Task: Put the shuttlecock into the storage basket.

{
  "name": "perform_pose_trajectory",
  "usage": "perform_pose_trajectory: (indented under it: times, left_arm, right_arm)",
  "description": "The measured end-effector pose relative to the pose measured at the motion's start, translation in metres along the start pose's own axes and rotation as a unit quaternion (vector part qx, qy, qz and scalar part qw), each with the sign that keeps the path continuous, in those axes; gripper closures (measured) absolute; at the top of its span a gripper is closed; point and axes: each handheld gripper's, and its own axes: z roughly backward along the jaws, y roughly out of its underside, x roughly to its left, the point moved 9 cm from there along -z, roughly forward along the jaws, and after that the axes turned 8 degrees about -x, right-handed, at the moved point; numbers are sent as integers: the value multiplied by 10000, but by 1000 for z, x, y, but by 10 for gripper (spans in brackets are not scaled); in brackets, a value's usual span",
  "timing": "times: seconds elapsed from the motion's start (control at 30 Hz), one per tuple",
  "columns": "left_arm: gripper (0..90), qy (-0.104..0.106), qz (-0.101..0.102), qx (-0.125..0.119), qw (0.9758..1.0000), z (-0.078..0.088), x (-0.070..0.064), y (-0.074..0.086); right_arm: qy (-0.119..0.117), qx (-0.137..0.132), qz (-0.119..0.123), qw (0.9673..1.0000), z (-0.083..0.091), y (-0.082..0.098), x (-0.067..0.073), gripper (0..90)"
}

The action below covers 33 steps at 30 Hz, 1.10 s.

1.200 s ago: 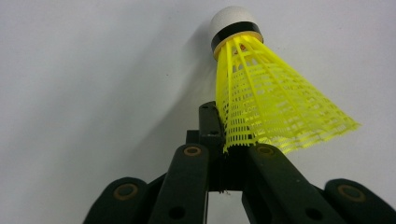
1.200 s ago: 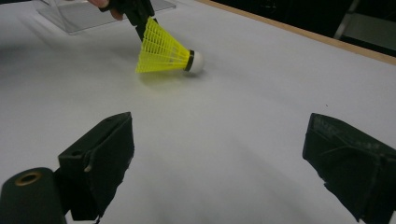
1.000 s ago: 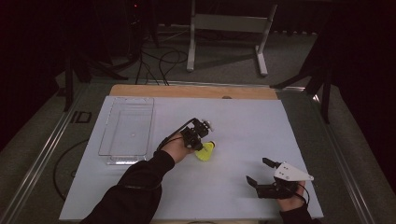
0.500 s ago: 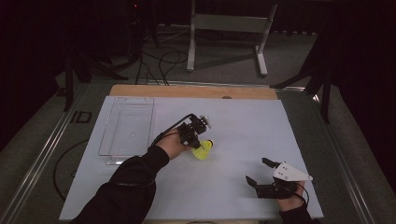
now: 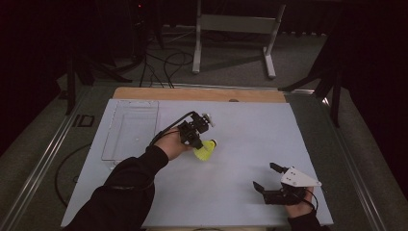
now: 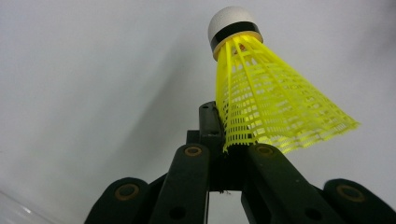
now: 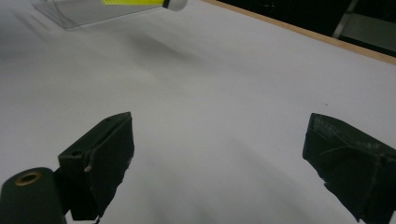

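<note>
Table: the table [image 5: 240,192] was covered with a plain white sheet, with a strip of wood showing along its far edge.
Tray: a clear plastic tray [image 5: 130,130] sat on the far left part of the sheet, nothing visible inside it from the high view.
Background: a metal stand [image 5: 235,29] stood on the floor past the table, with some cables [image 5: 163,62] lying near it, all pretty dark back there.
In the way: nothing sat between the two claws, just bare white sheet.
Shuttlecock: the yellow shuttlecock [image 6: 271,107] was around the middle of the table, just right of the tray, white cork tip pointing away from the claw and the mesh skirt toward it.
Left claw: the left claw [image 5: 196,136] was clamped down on the rim of the shuttlecock's skirt, jaws nearly together with the yellow mesh pinched between them. Can't tell whether the shuttlecock touched the sheet or hung just above it.
Right claw: the right claw [image 5: 265,177] sat near the front right of the table, well apart from the shuttlecock, jaws spread wide and gripping nothing, only white sheet between them.
</note>
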Motion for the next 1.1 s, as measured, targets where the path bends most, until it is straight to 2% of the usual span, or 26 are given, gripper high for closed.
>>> perform_pose_trajectory:
  times: [0.23, 0.5, 0.77, 1.1]
  left_arm:
    - [900, -34, 12, 35, 10000, 15, 5, 3]
    - [900, -127, 76, -61, 9999, 30, 12, 5]
    - [900, -188, 216, -182, 9994, 45, 21, 10]
    - [900, -293, 435, -311, 9981, 66, 38, 23]
  right_arm:
    - [5, 0, -1, 10000, 0, 0, 0, 93]
    - [10, -1, 21, 10000, 0, 0, 0, 93]
    - [15, -7, 14, 10000, 0, -1, 1, 92]
    - [8, -57, 54, 10000, -1, 0, 1, 93]
